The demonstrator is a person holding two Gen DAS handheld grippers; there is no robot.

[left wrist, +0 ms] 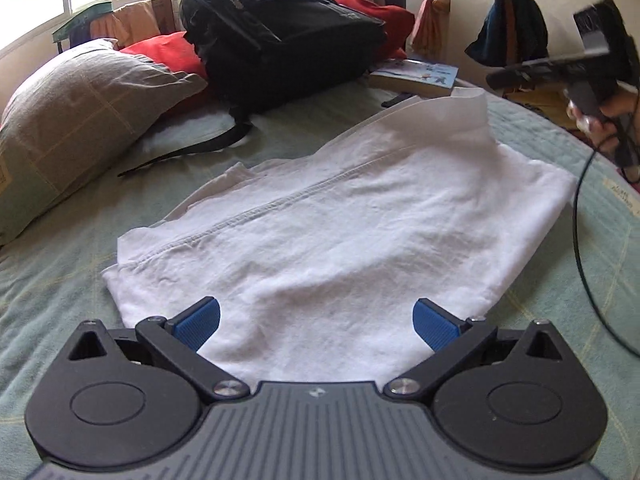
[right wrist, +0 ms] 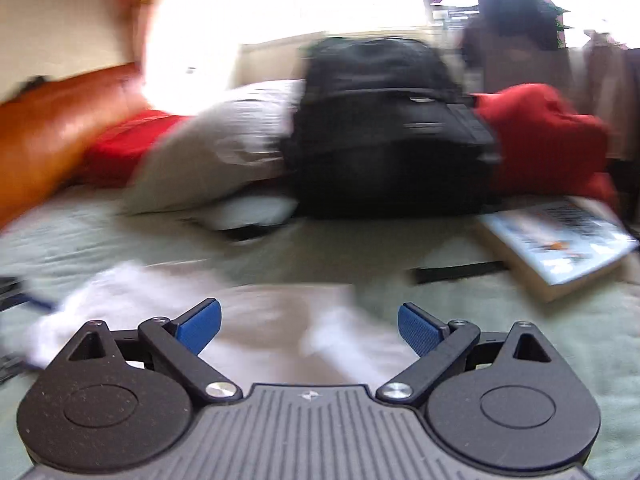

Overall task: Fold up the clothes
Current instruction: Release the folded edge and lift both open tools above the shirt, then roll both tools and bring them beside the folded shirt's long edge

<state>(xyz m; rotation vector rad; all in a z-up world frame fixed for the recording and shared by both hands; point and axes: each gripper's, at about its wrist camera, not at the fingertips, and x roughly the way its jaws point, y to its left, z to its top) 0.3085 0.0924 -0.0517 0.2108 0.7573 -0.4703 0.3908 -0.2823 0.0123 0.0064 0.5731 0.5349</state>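
A white garment (left wrist: 332, 232) lies partly folded on the pale green bedspread (left wrist: 64, 272), with a stitched hem running across it and its far corner standing up. My left gripper (left wrist: 316, 322) hovers open over the garment's near edge, nothing between its blue pads. In the left wrist view the right gripper (left wrist: 592, 64) is held by a hand at the far right, raised off the bed. The right wrist view is blurred: my right gripper (right wrist: 308, 326) is open above the white garment (right wrist: 132, 292), gripping nothing.
A black backpack (left wrist: 276, 36) stands at the head of the bed with its strap trailing toward the garment. A grey pillow (left wrist: 76, 120) and red cloth (left wrist: 168, 50) lie left of it. A book (left wrist: 416, 74) rests at the right. A black cable (left wrist: 580, 240) hangs down.
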